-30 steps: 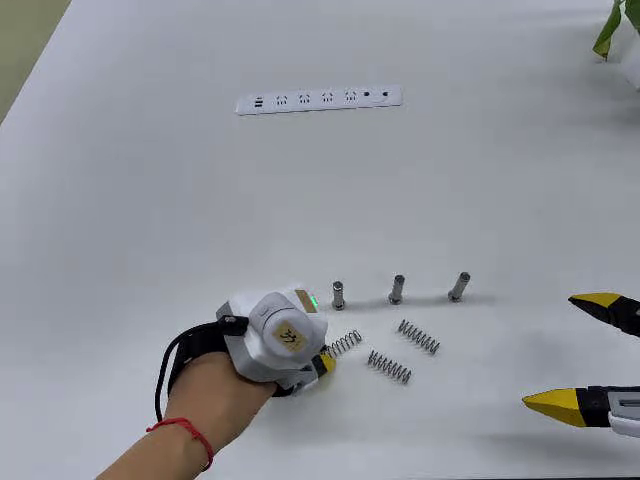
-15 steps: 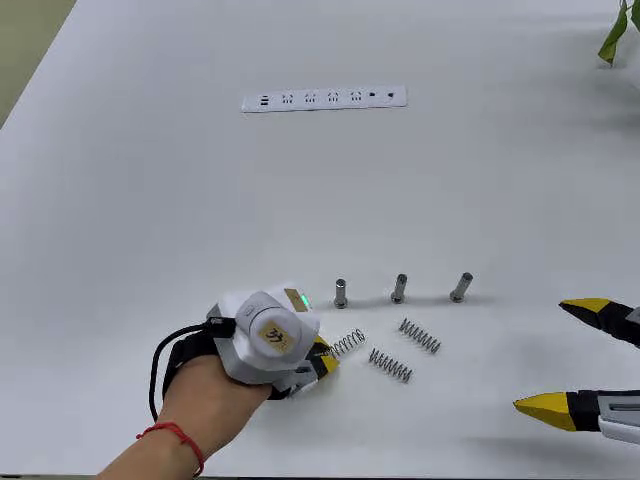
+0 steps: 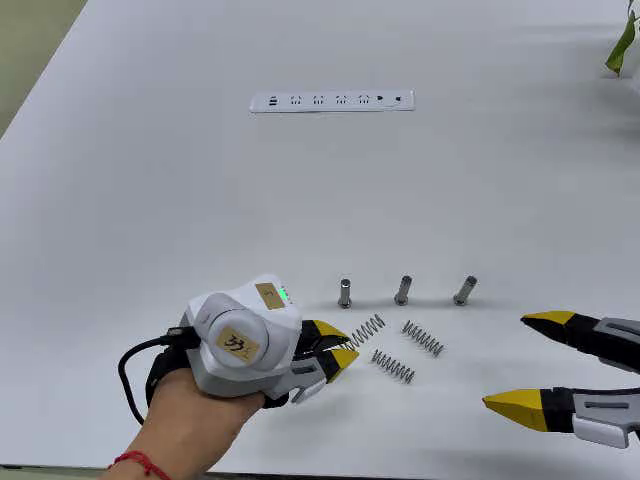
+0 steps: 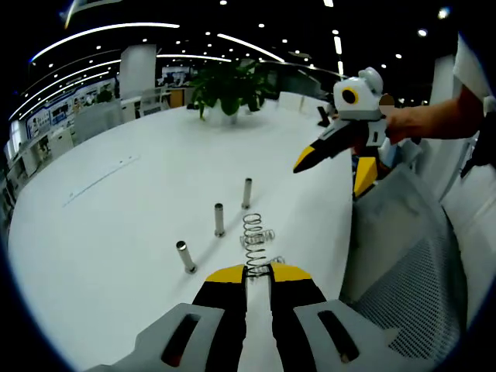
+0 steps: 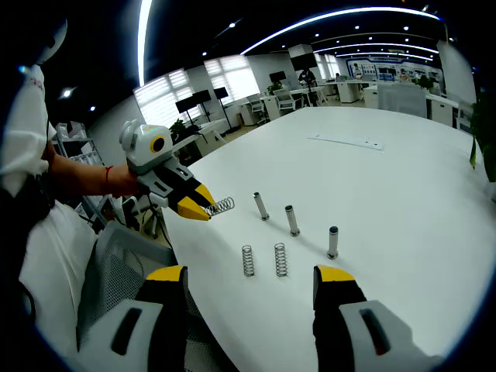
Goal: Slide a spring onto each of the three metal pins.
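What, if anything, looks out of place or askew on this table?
Nothing stands out. The three short metal pins stand upright in a row, two coiled steel springs lie loose before them, and the left gripper holds a third spring.

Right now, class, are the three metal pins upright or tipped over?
Upright: the three metal pins stand on end in a row on the white table, heads up; the left gripper view shows them vertical too.
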### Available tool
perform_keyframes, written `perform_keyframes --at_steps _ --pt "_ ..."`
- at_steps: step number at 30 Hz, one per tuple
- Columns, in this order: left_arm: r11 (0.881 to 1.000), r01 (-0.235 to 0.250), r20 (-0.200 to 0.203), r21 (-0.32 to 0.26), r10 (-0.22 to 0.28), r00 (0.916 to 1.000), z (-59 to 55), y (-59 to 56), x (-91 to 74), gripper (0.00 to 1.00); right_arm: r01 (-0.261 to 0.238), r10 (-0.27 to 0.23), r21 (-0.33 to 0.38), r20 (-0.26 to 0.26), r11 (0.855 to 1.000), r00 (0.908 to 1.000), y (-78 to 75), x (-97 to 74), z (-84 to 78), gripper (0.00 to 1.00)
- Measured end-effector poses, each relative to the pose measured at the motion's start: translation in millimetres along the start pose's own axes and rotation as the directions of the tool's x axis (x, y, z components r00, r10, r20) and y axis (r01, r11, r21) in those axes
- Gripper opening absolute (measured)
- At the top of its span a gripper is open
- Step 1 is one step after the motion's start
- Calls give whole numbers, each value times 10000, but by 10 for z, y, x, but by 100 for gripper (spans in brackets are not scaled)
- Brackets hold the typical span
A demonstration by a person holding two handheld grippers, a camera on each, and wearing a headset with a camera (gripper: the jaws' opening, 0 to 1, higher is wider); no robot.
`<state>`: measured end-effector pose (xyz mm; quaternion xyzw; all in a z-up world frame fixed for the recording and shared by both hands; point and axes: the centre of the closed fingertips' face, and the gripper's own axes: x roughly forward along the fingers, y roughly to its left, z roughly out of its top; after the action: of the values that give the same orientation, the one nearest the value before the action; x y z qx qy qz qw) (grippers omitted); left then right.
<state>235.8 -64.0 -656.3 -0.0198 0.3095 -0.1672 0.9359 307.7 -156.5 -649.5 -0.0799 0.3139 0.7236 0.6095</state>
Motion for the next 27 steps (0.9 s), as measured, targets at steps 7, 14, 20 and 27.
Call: perform_keyframes --at_steps 7,14,20,27 --pt "9997 233 1008 -68 -225 9947 367 -197 -64 10 -625 358 1357 1911 9888 9809 234 121 489 53" --pt "9991 402 1596 -115 -379 9864 560 -298 -81 10 -1114 539 1935 2802 9748 9584 355 172 743 43" --pt "9979 579 2108 -289 -505 9762 687 -345 -92 10 -1585 684 2584 3260 9530 9429 445 198 866 31" --pt "9973 704 2262 -192 -643 9720 737 -377 -80 10 -2022 816 3081 3629 9296 9282 491 194 950 24"
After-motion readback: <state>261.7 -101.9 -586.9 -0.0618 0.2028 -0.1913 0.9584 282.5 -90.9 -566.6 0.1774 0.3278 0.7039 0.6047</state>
